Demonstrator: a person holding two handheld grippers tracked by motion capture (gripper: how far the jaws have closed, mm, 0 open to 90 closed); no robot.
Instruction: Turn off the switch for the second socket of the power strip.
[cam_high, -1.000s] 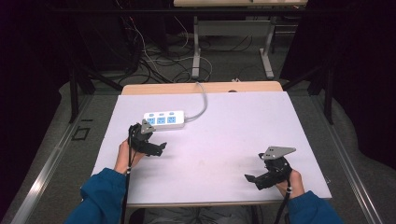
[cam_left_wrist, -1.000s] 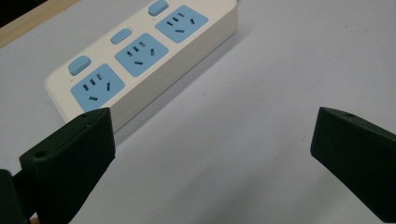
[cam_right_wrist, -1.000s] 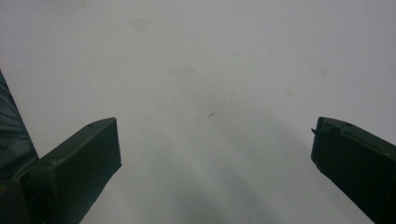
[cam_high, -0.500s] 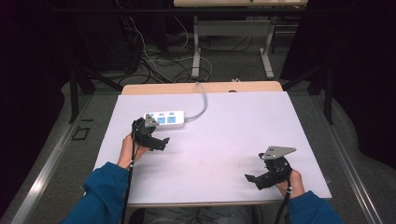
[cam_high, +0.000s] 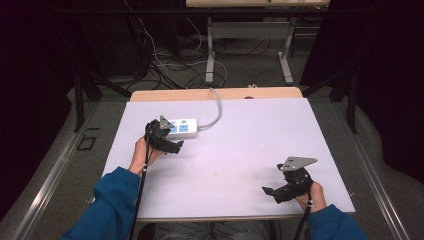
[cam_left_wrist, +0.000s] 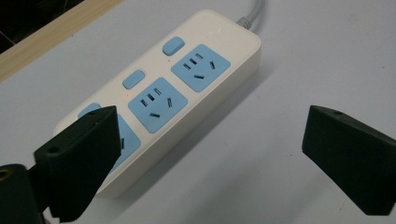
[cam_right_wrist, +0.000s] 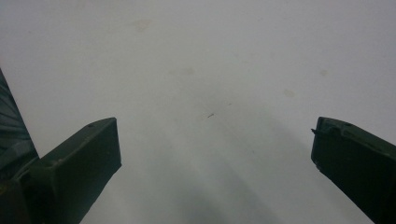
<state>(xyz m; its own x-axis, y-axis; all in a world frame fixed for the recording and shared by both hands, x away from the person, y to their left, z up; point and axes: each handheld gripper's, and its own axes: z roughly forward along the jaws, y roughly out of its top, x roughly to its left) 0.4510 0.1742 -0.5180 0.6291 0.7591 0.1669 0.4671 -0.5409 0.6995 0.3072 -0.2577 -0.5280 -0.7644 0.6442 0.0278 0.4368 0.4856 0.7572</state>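
Note:
A white power strip (cam_high: 184, 128) with blue sockets lies at the back left of the white table (cam_high: 250, 135), its grey cord (cam_high: 216, 107) running off the far edge. My left gripper (cam_high: 172, 145) hovers at the strip's near left end. In the left gripper view the power strip (cam_left_wrist: 182, 88) runs diagonally, its near end under the left jaw of my left gripper (cam_left_wrist: 210, 140). The jaws have just been closing a little but stand wide, pressing on nothing. My right gripper (cam_high: 270, 191) rests at the front right, and the right gripper (cam_right_wrist: 215, 144) is open over bare table.
A wooden strip (cam_high: 175, 95) borders the table's far edge. Beyond it, loose cables (cam_high: 165, 60) lie on the floor by the legs of another table (cam_high: 210, 50). Metal rails (cam_high: 55, 175) run along both sides.
My left gripper has moved away from the person and to the right, up to the power strip's near end. The right gripper has stayed where it was.

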